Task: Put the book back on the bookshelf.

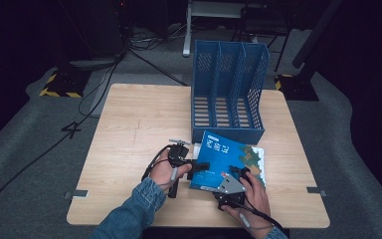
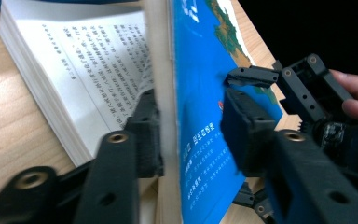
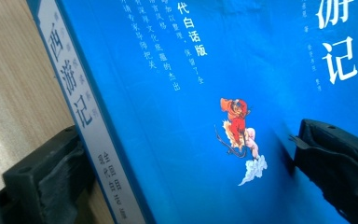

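Blue paperback book (image 1: pixel 229 159), flat on the bench (image 1: pixel 139 119) toward 5 o'clock from its middle, just in front of the blue file rack (image 1: pixel 229 84) standing at 12 o'clock from it. Front cover (image 2: pixel 205 93) lifted on edge off the block of printed pages (image 2: pixel 88 70); white spine (image 3: pixel 84 121) with dark characters along the side at 9 o'clock.

Likely moderate in weight, thick enough to hold its shape as a block. Glossy, thin, bendy cover, probably slick under the pads and prone to crease or tear if pulled alone. Best taken across the full thickness near the spine, cover and pages together, rather than by the loose cover edge.

Left hand-held gripper (image 1: pixel 199 168) at 9 o'clock of the book, jaws spread and astride the raised cover: one pad on the page side against it, the other apart over the blue face, so no firm pinch as yet. Right hand-held gripper (image 1: pixel 241 174) at 6 o'clock of the book, one jaw beside the spine, the other on the cover; pinching or merely resting, cannot tell.

Dark floor with cables beyond the bench at 12 o'clock.
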`<action>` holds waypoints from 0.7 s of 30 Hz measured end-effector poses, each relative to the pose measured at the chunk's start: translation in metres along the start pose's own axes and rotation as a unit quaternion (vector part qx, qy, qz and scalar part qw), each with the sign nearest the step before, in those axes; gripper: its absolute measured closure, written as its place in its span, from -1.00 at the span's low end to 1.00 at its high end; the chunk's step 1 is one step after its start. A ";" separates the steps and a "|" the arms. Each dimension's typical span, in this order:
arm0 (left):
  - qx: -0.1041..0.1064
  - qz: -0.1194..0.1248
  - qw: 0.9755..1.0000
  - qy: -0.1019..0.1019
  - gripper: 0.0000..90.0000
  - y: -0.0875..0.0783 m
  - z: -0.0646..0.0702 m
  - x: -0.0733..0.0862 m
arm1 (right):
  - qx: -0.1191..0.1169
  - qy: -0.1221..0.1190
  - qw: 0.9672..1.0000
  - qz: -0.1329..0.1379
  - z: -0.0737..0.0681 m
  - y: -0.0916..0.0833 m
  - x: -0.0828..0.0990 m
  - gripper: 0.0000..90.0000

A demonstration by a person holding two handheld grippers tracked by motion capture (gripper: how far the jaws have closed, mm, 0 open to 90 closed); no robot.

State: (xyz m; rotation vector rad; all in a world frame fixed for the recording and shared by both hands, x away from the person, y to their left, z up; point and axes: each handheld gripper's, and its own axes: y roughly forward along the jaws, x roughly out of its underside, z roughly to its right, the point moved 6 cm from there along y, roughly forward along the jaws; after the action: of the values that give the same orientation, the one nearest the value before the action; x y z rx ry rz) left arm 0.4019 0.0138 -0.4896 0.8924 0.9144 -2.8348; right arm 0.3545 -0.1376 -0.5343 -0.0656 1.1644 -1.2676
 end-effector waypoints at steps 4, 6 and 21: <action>0.070 -0.018 0.995 -0.072 0.64 -0.005 -0.003 -0.004 | 0.016 -0.013 1.000 0.007 -0.002 0.000 -0.002 -1.00; 0.066 -0.018 0.995 -0.066 0.65 -0.005 -0.003 -0.005 | 0.022 -0.019 0.999 0.012 -0.002 0.000 -0.002 -0.99; 0.046 -0.001 0.999 -0.016 0.48 -0.001 0.011 -0.008 | 0.071 -0.045 0.996 0.037 0.007 0.014 -0.008 -0.99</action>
State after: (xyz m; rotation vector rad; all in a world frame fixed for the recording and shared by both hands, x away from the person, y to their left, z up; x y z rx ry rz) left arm 0.4023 0.0074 -0.4773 0.8539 0.7876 -2.9044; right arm 0.3702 -0.1299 -0.5350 0.0260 0.9888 -1.2649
